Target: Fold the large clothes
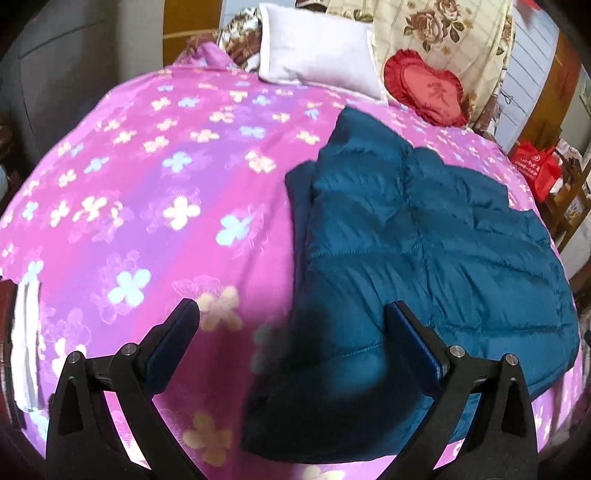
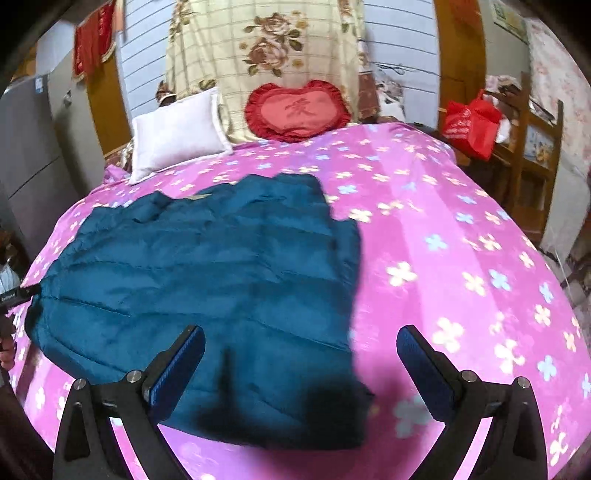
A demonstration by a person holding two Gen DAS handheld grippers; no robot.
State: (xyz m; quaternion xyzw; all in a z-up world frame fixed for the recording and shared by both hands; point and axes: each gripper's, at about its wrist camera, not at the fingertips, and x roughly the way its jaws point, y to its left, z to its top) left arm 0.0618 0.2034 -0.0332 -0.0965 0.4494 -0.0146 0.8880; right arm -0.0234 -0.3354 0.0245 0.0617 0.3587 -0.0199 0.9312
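Observation:
A teal quilted puffer jacket (image 1: 424, 251) lies spread on a bed with a pink flowered cover (image 1: 147, 206); its sleeves look folded in. In the left wrist view it fills the right half. My left gripper (image 1: 293, 314) is open and empty, above the jacket's near left corner. In the right wrist view the jacket (image 2: 207, 269) lies left of centre on the pink cover (image 2: 461, 258). My right gripper (image 2: 301, 338) is open and empty, above the jacket's near right corner.
A white pillow (image 1: 317, 48), a red heart cushion (image 1: 424, 86) and a folded floral quilt (image 1: 450, 33) sit at the bed's head. A red bag (image 2: 471, 123) rests on a wooden chair (image 2: 532, 147) right of the bed. A grey cabinet (image 2: 29, 155) stands left.

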